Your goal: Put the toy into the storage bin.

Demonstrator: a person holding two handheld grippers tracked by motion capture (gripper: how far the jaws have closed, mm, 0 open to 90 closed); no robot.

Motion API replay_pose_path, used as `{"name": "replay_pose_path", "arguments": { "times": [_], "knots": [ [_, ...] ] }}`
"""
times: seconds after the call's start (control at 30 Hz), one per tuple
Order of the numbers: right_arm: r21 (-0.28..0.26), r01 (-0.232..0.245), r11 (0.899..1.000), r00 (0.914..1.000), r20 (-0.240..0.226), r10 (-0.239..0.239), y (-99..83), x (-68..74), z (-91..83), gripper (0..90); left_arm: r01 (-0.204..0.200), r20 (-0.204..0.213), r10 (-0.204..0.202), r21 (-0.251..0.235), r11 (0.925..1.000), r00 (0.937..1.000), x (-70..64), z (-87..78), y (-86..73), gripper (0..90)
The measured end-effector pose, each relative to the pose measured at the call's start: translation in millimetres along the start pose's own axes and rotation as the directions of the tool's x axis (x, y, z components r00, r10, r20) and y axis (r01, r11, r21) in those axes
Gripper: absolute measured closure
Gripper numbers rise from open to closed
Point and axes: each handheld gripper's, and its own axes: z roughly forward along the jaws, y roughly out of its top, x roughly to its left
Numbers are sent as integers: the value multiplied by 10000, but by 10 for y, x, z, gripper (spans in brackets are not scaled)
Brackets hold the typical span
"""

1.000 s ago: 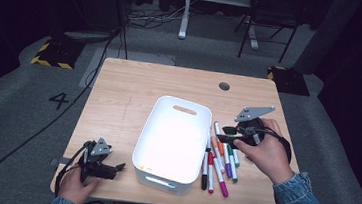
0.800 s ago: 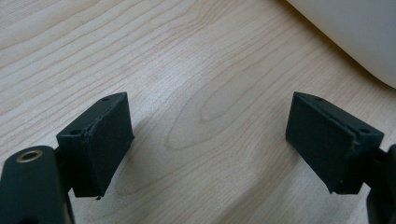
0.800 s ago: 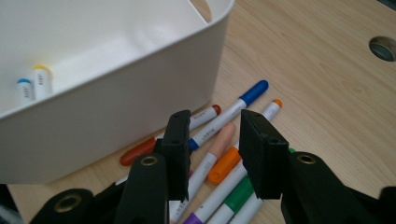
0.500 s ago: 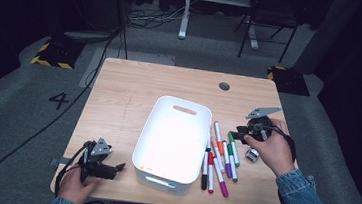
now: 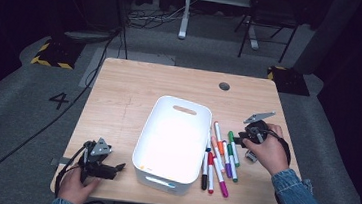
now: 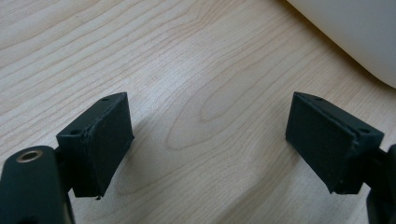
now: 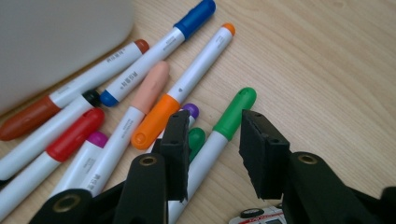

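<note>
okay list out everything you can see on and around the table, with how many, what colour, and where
Table: one, light wood, centre.
Bin: one, white, mid-table, nothing visible inside.
Markers: roughly ten, white barrels with red, orange, green, purple, blue, black, peach and brown caps, in a loose pile right of the bin.
Green marker: one, lying between the right jaws, not yet clamped.
Small labelled item: one, white and red, beside the markers; too little shows to name it.
Chair: one, dark, behind the table.
Left gripper: black, open, over bare wood left of the bin.
Right gripper: black, open, astride the green marker.
</note>
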Motion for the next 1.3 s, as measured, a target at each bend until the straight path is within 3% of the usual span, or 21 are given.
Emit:
{"name": "replay_pose_path", "arguments": {
  "times": [0.4,0.47,0.53,0.63,0.9,1.0,1.3],
  "knots": [
    [604,-332,9976,9994,-88,338,-125,-58,311,618,-3,0,3,0,10000,10000,0,0,0,150],
    [731,-297,9969,9995,131,288,-136,-68,332,625,43,27,-44,4,10000,10000,-2,1,-1,150],
    [813,-476,9955,9989,70,472,-147,-71,348,629,25,-6,-25,9,10000,10000,-2,0,-1,150],
    [973,-296,9948,9991,320,266,-174,-95,370,630,27,-8,-27,7,10000,10000,-2,0,-1,151],
    [1203,-590,9910,9973,500,533,-247,-84,415,685,-6,-10,6,1,10000,10000,0,0,0,150],
    [1179,-873,9892,9943,714,793,-251,-63,413,688,55,32,-55,8,10000,10000,-3,2,-1,151],
    [1333,-1502,9796,9870,784,1407,-256,-41,395,769,44,13,-44,6,10000,10000,-3,1,-1,150]
  ]
}}
